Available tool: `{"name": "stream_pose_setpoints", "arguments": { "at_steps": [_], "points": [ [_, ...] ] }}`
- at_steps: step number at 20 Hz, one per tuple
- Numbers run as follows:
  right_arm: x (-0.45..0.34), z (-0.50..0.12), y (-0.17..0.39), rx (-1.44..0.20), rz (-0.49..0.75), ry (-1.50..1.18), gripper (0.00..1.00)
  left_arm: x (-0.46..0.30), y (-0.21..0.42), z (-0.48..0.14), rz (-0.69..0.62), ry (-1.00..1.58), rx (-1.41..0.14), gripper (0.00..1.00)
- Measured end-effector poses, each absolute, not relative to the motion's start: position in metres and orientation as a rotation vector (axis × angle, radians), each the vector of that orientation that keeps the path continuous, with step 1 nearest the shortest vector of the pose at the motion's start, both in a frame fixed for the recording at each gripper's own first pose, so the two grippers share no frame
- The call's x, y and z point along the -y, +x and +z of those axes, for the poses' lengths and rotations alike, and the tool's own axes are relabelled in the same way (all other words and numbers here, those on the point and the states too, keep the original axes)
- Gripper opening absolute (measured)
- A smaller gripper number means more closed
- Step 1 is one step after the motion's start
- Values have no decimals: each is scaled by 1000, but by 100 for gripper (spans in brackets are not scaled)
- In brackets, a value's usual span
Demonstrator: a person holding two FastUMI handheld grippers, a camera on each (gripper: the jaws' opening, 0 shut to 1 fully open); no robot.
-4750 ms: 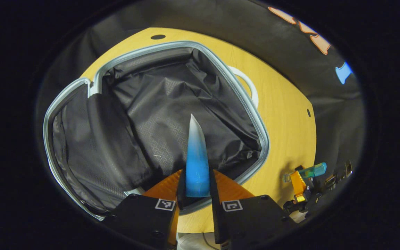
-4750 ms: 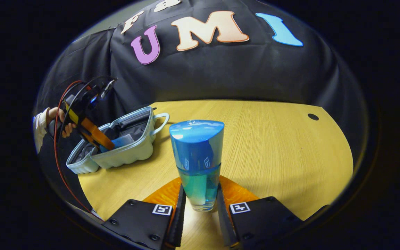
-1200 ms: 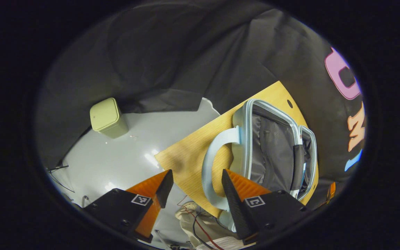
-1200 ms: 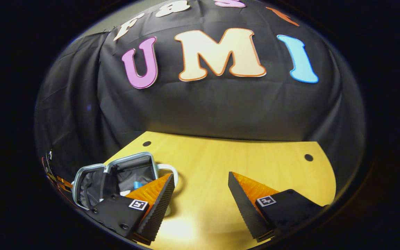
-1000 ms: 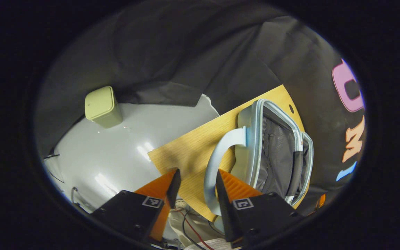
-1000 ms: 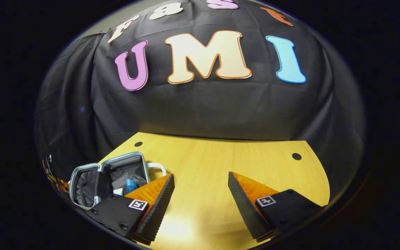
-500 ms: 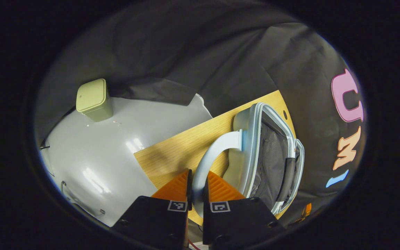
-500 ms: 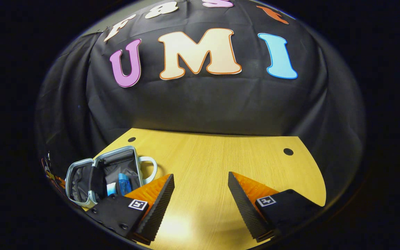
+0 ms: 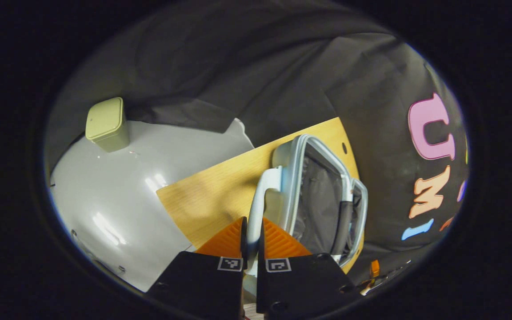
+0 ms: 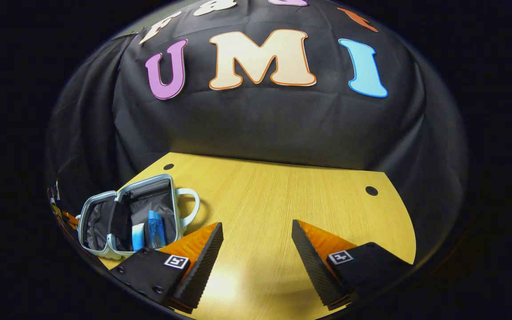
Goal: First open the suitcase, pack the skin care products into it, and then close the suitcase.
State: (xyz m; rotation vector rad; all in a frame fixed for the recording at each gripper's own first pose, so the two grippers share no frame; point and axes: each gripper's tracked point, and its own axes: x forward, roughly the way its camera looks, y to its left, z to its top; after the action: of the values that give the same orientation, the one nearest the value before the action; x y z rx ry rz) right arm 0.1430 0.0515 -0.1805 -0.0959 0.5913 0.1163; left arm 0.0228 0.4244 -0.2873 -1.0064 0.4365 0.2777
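The pale blue suitcase (image 10: 105, 251) lies open at the left end of the wooden table (image 10: 282, 200). A blue and white tube (image 10: 138, 236) and a blue bottle (image 10: 154, 229) lie side by side in its dark lining. In the left gripper view the suitcase (image 9: 298, 169) is seen edge-on, its grey lining facing right. My left gripper (image 9: 253, 221) is shut on the pale curved handle (image 9: 262, 195) at the suitcase's near side. My right gripper (image 10: 257, 223) hovers open over bare table, to the right of the suitcase, holding nothing.
A second pale handle (image 10: 192, 205) sticks out of the suitcase toward the middle of the table. On the grey floor (image 9: 118, 178) beyond the table's edge stands a pale green bin (image 9: 105, 118). Black cloth hangs behind the table.
The tube and the bottle, held 4.8 s ago, now lie in the suitcase. Within the last second my left gripper closed on the handle. The right gripper stayed open.
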Motion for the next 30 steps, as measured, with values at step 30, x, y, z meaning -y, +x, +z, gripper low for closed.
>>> {"name": "stream_pose_setpoints", "arguments": {
  "at_steps": [30],
  "points": [
    [93, -157, 154, -472, -50, 66, 98, -254, 63, -56, 264, -491, -502, 4]
  ]
}}
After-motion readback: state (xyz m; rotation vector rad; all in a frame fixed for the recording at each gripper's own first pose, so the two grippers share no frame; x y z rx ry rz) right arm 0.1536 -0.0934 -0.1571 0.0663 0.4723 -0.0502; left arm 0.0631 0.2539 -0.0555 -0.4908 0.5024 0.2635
